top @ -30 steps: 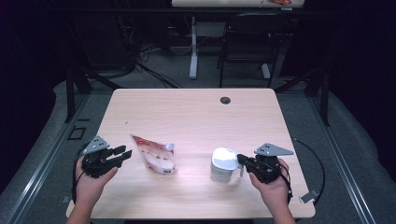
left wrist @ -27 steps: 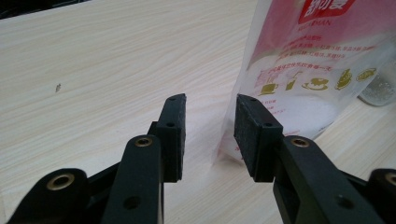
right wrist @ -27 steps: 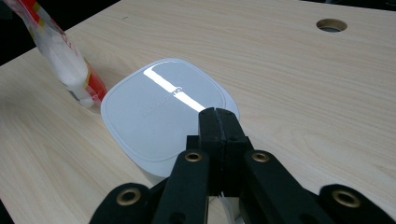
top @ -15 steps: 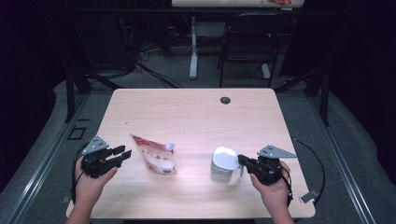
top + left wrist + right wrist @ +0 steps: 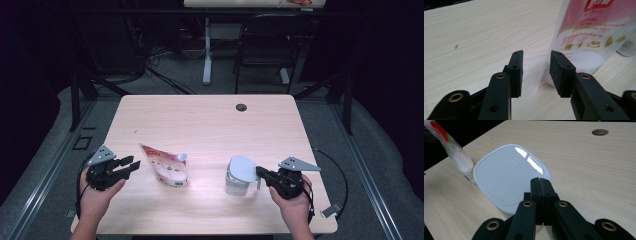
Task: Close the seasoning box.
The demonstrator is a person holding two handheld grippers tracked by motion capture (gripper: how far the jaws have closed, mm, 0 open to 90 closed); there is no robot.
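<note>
change: barely anything since a second ago, right hand-held gripper (image 5: 261, 172) nudges a touch closer to the jar (image 5: 239, 176)
right: jaws together, tips over the white lid's near edge
left: left hand-held gripper (image 5: 131, 164) apart, holding nothing, pouch (image 5: 165, 165) just right of it
meaning: looks like the lid comes off next, then pouring
around: surface (image 5: 210, 120) bare apart from a cable hole (image 5: 241, 107) far off
in the way: nothing really

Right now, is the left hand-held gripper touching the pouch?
Apart. In the left gripper view, the left hand-held gripper is open, and bare table shows between its jaws; the pouch stands just beyond the tips.
</note>
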